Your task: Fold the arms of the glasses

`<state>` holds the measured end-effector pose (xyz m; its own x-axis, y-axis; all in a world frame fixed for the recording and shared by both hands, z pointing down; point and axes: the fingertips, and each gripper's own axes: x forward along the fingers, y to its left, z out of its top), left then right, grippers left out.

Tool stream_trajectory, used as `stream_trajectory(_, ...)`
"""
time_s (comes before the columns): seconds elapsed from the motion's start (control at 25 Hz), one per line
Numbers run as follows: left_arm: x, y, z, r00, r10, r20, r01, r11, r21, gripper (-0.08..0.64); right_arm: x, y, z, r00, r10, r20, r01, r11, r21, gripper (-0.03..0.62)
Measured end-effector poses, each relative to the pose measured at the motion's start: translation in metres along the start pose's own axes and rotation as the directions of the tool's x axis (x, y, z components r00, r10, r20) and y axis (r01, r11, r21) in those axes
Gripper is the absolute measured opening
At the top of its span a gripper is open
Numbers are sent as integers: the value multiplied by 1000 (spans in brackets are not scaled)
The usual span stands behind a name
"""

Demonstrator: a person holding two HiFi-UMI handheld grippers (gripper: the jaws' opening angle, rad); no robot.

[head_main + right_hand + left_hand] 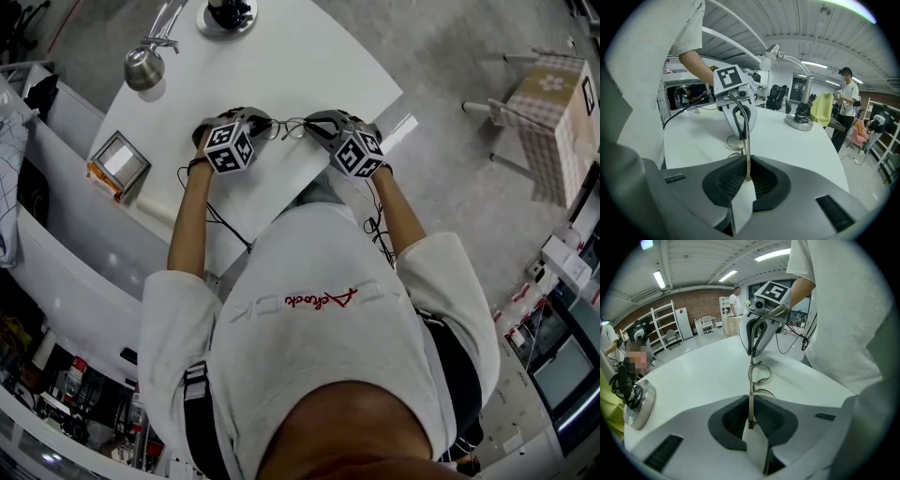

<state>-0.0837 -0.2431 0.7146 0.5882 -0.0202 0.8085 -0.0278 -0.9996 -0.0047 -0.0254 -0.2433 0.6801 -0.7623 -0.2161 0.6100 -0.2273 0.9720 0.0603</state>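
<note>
A thin-framed pair of glasses [287,127] is held just above the white table [309,56] between my two grippers. In the left gripper view one arm of the glasses [751,399] runs straight into my left gripper [750,420], whose pads are shut on it; the round rims [760,376] lie beyond. The right gripper [757,336] faces it from the far side. In the right gripper view my right gripper [747,176] is shut on the other arm [747,157], and the left gripper [739,115] stands opposite. Both arms look unfolded.
A desk lamp [145,66] and its round base [228,16] stand at the table's far side. A small framed box [119,159] lies left of the table edge. A stool with checked cloth [548,94] is at the right. A person [846,101] stands beyond the table.
</note>
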Motion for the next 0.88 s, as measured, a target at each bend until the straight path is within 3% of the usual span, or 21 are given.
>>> stream_trajectory(0.12, -7, 1, 1, 998, 36, 56, -37, 999, 2, 62, 4, 3, -1, 1000, 14, -10, -14, 1000, 6, 25)
stream_trajectory(0.44, -30, -5, -3, 974, 113, 195, -77, 980, -183, 71, 18, 8, 5, 998, 30, -51, -32, 999, -37, 23)
stream_trajectory(0.64, -48, -14, -17, 965, 156, 209, -99, 961, -257, 71, 22, 8, 7, 997, 32, -76, -37, 997, -70, 23)
stream_trajectory(0.76, -61, -7, -23, 946, 233, 225, -151, 932, -328, 71, 27, 10, 8, 995, 35, -96, -45, 995, -94, 23)
stream_trajectory(0.88, -80, 6, -25, 906, 339, 255, -211, 881, -423, 69, 33, 14, 10, 993, 40, -113, -54, 991, -125, 21)
